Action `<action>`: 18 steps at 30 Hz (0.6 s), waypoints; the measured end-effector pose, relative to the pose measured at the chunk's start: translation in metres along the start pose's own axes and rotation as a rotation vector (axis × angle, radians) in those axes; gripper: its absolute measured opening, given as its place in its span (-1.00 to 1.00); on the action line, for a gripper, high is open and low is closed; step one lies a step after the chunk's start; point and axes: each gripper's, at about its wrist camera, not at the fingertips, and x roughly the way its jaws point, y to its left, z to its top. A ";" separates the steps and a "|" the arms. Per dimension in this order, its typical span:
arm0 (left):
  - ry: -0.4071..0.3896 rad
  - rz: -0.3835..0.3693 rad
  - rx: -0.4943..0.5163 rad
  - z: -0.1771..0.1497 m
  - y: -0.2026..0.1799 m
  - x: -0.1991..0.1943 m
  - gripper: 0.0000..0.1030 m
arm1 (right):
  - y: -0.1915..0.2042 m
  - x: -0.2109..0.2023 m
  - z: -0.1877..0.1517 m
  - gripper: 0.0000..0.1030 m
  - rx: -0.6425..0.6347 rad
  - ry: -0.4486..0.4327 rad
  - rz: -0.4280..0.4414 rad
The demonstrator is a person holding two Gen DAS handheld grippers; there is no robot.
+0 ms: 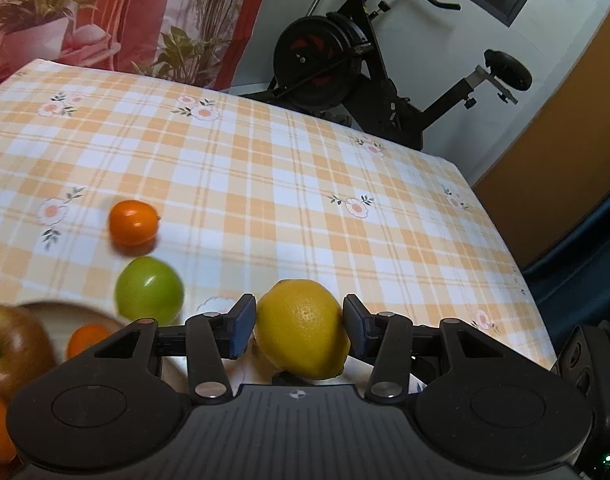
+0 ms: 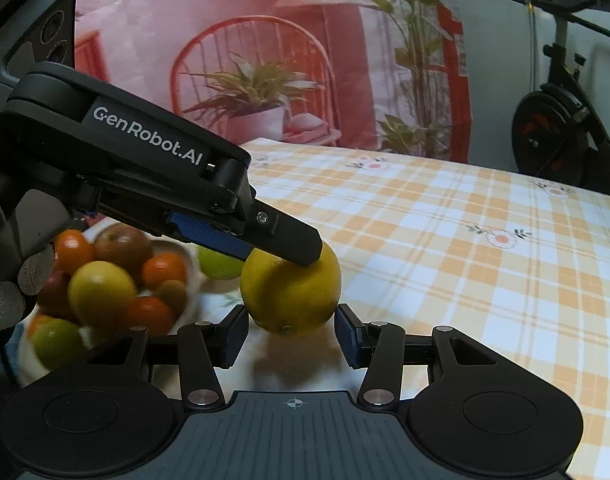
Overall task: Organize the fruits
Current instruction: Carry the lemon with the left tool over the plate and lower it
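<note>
A yellow lemon (image 1: 303, 328) sits between the blue pads of my left gripper (image 1: 299, 326), which is shut on it just above the checked tablecloth (image 1: 305, 184). In the right wrist view the same lemon (image 2: 291, 292) is held by the left gripper's fingers (image 2: 293, 240) from above. My right gripper (image 2: 292, 334) is open, its pads either side of the lemon's lower part, not pressing it. A plate (image 2: 181, 248) at left holds several fruits: oranges, an apple (image 2: 123, 242), a lemon (image 2: 101, 288), a green fruit.
A green fruit (image 1: 149, 290) and an orange fruit (image 1: 133, 222) lie loose on the cloth left of the lemon. The plate's rim (image 1: 65, 308) shows at lower left. An exercise bike (image 1: 365, 64) stands beyond the table's far edge. A curtain hangs behind.
</note>
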 end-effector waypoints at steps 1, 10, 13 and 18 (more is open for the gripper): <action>-0.007 -0.002 0.001 -0.001 0.001 -0.007 -0.03 | 0.004 -0.003 0.001 -0.14 -0.006 -0.005 0.005; -0.052 0.037 0.009 -0.016 0.009 -0.063 -0.03 | 0.052 -0.024 0.011 -0.14 -0.083 -0.042 0.079; -0.060 0.048 -0.011 -0.022 0.016 -0.075 -0.02 | 0.067 -0.026 0.012 -0.14 -0.106 -0.038 0.104; -0.055 0.057 -0.049 -0.035 0.029 -0.086 -0.02 | 0.087 -0.025 0.008 -0.14 -0.132 -0.012 0.132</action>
